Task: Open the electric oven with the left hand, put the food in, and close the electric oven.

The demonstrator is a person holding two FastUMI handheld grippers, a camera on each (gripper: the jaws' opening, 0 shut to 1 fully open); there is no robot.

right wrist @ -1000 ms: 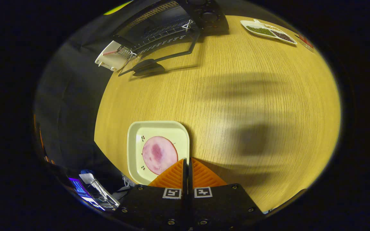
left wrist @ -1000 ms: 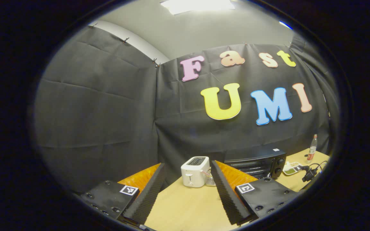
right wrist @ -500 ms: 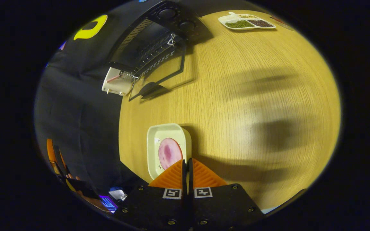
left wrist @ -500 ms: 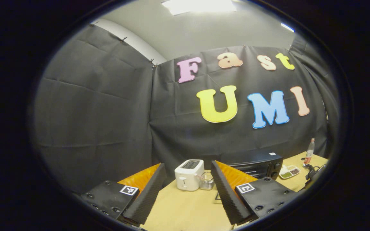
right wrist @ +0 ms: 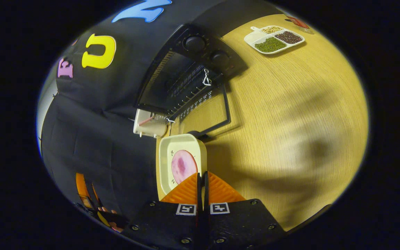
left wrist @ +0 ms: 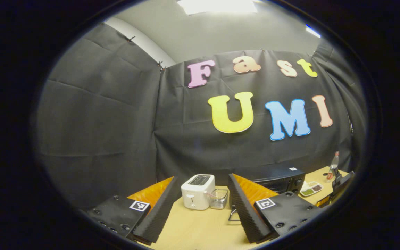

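Observation:
The black electric oven (right wrist: 193, 59) stands with its glass door (right wrist: 207, 111) folded down flat onto the wooden table (right wrist: 290, 104), the wire rack showing inside. My right gripper (right wrist: 201, 173) is shut on the rim of a pale square plate (right wrist: 181, 146) that carries a round pink slice of meat (right wrist: 182, 166). The plate hangs just in front of the door's handle end. My left gripper (left wrist: 203, 177) is open, with nothing between its fingers, and sits well back on the left of the oven (left wrist: 276, 175).
A white toaster (left wrist: 197, 191) and a small wire basket (left wrist: 218, 198) stand left of the oven. A divided dish of beans (right wrist: 273, 38) and a bottle (left wrist: 332, 166) lie on its far side. The booth's black cloth wall is close behind.
The right gripper has carried the plate with the meat across the table up to the open oven door. The left gripper has drifted left, still open.

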